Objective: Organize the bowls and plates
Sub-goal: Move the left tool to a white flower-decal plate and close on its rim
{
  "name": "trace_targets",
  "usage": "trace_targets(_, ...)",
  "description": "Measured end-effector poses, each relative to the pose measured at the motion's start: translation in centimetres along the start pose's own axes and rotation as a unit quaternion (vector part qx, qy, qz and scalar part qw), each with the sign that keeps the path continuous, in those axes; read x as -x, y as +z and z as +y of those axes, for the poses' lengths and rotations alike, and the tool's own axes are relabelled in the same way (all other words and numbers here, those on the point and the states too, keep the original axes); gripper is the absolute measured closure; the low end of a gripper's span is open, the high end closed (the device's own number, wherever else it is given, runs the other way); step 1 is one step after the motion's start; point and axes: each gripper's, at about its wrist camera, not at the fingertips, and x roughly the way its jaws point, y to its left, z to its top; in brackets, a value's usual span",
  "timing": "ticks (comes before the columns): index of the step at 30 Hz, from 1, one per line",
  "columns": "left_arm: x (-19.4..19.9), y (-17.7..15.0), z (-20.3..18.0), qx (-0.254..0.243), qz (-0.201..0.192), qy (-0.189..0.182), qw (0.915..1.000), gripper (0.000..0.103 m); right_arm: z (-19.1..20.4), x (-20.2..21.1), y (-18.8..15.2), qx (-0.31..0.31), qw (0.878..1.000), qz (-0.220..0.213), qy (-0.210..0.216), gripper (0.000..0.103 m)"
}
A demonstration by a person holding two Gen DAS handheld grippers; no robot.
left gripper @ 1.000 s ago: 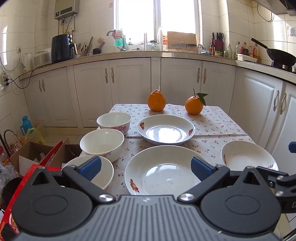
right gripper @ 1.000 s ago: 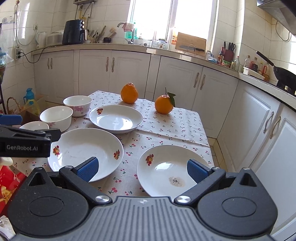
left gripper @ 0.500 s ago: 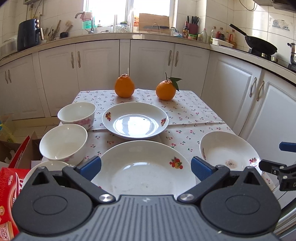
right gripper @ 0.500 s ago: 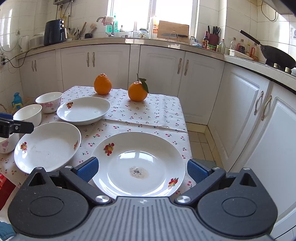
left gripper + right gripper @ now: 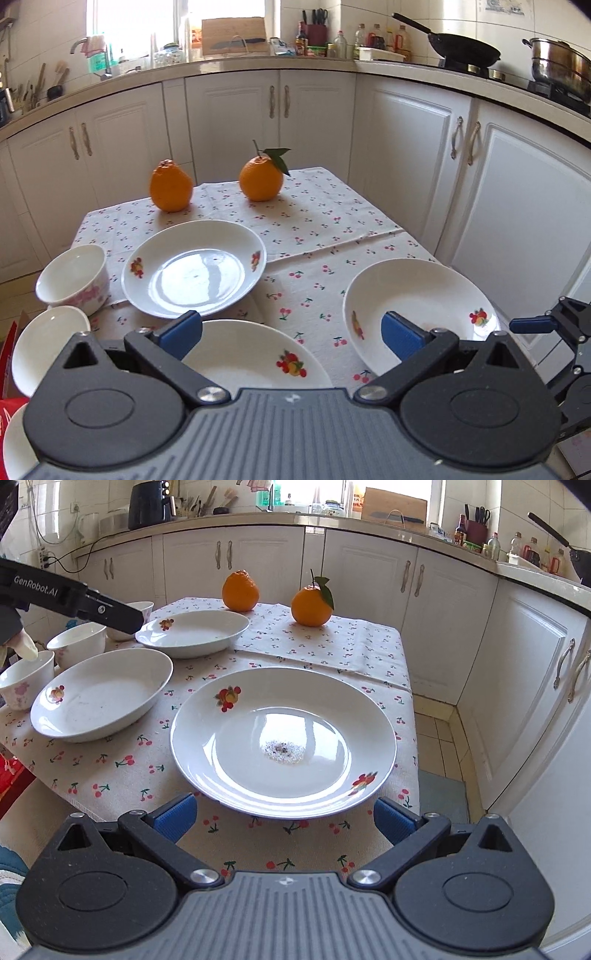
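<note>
On the cherry-print tablecloth [image 5: 303,642], three round glazed white bowls [image 5: 75,644] with pink flowers line the left edge, smooth and deep. Just beside them lies a shallow white plate [image 5: 101,696] with fruit decals, and behind it a glossy second plate [image 5: 192,631]. The left gripper [image 5: 290,332] hovers above the near plate, blue-padded fingers [image 5: 181,332] spread wide and empty. Further right sits the third plate [image 5: 284,740], a gritty grey speck patch at its centre. The right gripper [image 5: 284,818] waits at that plate's near rim, fingers wide apart, holding nothing. At the back stand two dimpled oranges [image 5: 240,590], one with a leaf.
</note>
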Motion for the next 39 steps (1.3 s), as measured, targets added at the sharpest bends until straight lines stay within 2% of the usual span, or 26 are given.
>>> trace_targets(6, -3.2, 1.1, -2.1, -0.034, 0.024, -0.034, 0.9985, 0.001, -1.9, -2.0, -0.8, -0.024, 0.999, 0.018, 0.014, 0.000)
trace_targets(13, -6.8, 2.1, -3.0, -0.034, 0.062, -0.071, 0.9950, 0.001, -2.1, -2.9, -0.8, -0.006, 1.000, 0.020, 0.020, 0.000)
trace_targets(20, -8.1, 2.8, -3.5, -0.051, 0.065, -0.084, 0.9930, 0.003, -1.7, -3.1, -0.6, 0.024, 0.999, 0.016, 0.020, 0.000)
trace_targets(27, -8.9, 3.3, -3.3, -0.075, 0.070, -0.086, 0.9910, 0.003, -2.7, -3.4, -1.0, 0.000, 0.999, 0.009, 0.045, 0.000)
trace_targets(35, -10.5, 3.4, -2.6, -0.078, 0.111, -0.112, 0.9844, 0.003, -3.1, -3.6, -1.0, 0.025, 0.997, -0.009, 0.069, 0.000)
trace_targets(39, -11.4, 3.3, -2.7, -0.072, 0.129, -0.122, 0.9815, 0.009, -3.1, -3.6, -0.9, 0.044, 0.996, -0.017, 0.073, 0.000)
